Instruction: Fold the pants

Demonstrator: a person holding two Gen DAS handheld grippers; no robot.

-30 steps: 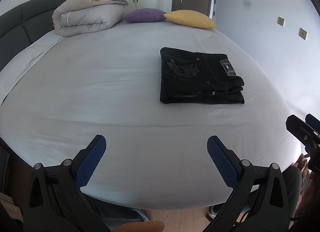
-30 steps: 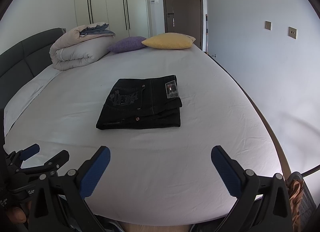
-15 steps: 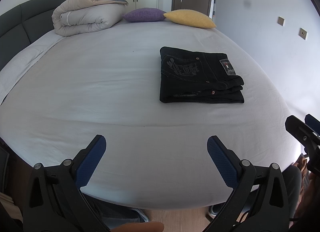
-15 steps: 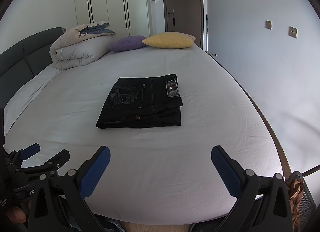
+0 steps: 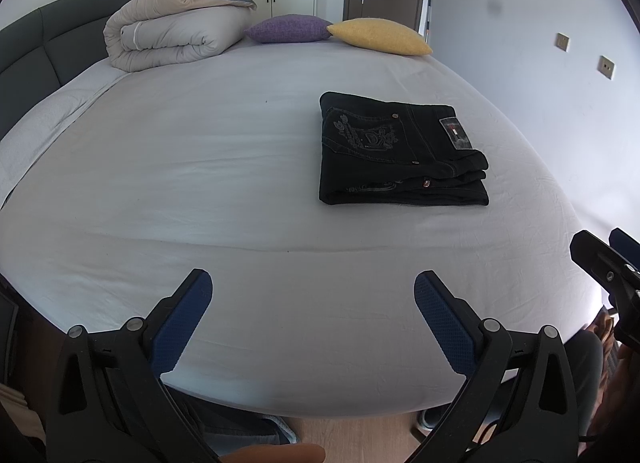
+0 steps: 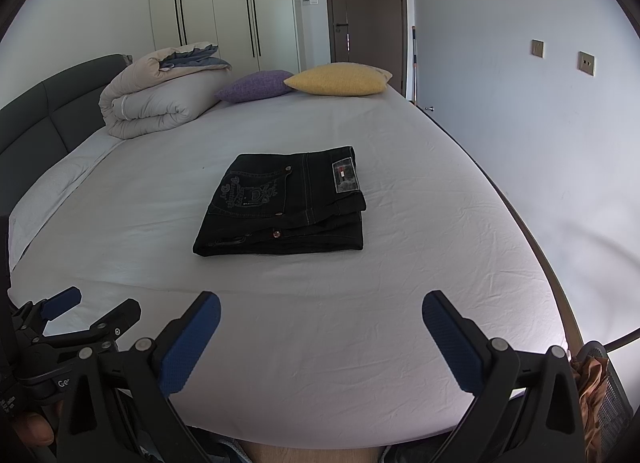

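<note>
Holding both the left gripper [image 5: 312, 299] and right gripper [image 6: 320, 319] wide open and empty, we judged the pants [image 6: 282, 207] (folded, mid-bed [image 6: 400, 263]) only needed their edges squared.

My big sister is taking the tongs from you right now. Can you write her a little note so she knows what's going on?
Left tongs: open, empty, hanging over the near edge of the bed.
Right tongs: open, empty, also at the near edge.
Pants: black, lying in a neat folded stack on the sheet, nothing touching them.
Done: the folding looks finished.
Left: probably nothing, maybe just straighten the stack's right edge, where the layers look slightly uneven.
</note>
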